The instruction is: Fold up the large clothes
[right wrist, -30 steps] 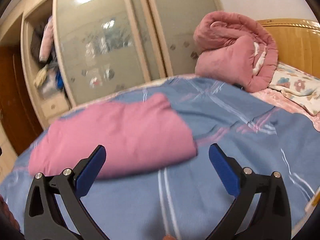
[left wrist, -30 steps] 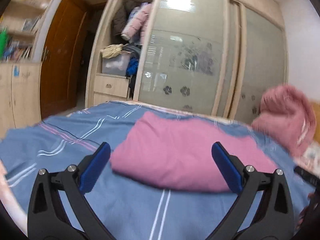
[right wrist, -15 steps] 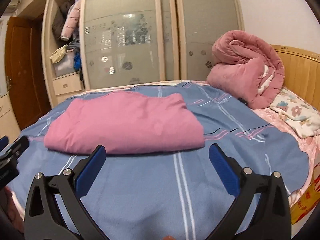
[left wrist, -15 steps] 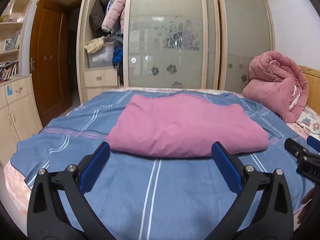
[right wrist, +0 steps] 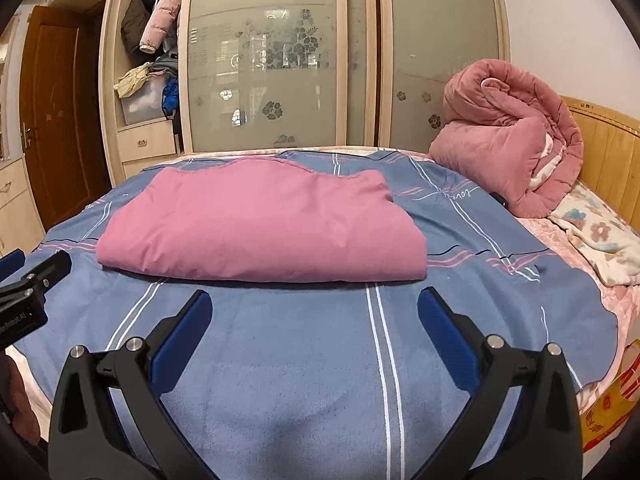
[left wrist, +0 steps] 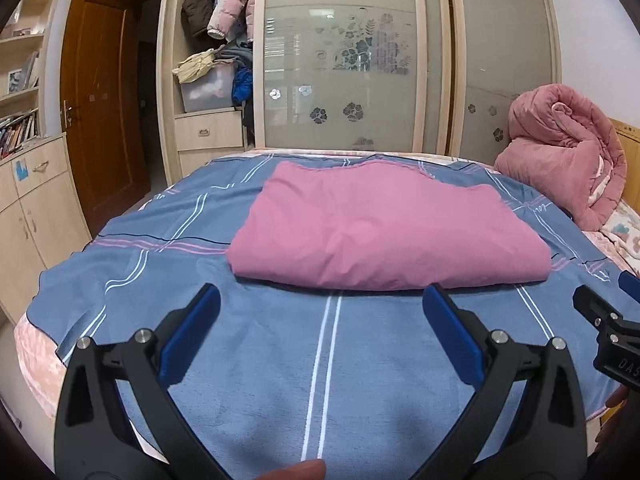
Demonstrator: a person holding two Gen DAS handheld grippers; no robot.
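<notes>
A pink garment (left wrist: 384,228) lies folded into a flat rectangle in the middle of the blue striped bedspread (left wrist: 320,360); it also shows in the right wrist view (right wrist: 260,228). My left gripper (left wrist: 320,300) is open and empty, held over the bedspread in front of the fold's near edge. My right gripper (right wrist: 314,304) is open and empty, also in front of the near edge. Each gripper shows at the edge of the other's view.
A rolled pink quilt (right wrist: 508,148) sits at the head of the bed by the wooden headboard (right wrist: 600,140). A floral pillow (right wrist: 592,236) lies at the right. A wardrobe with sliding glass doors (left wrist: 352,60) stands behind the bed, a wooden door (left wrist: 100,100) at the left.
Both grippers have drawn back from the folded pink garment and levelled out. The garment lies still and now sits farther ahead. Both stay open.
</notes>
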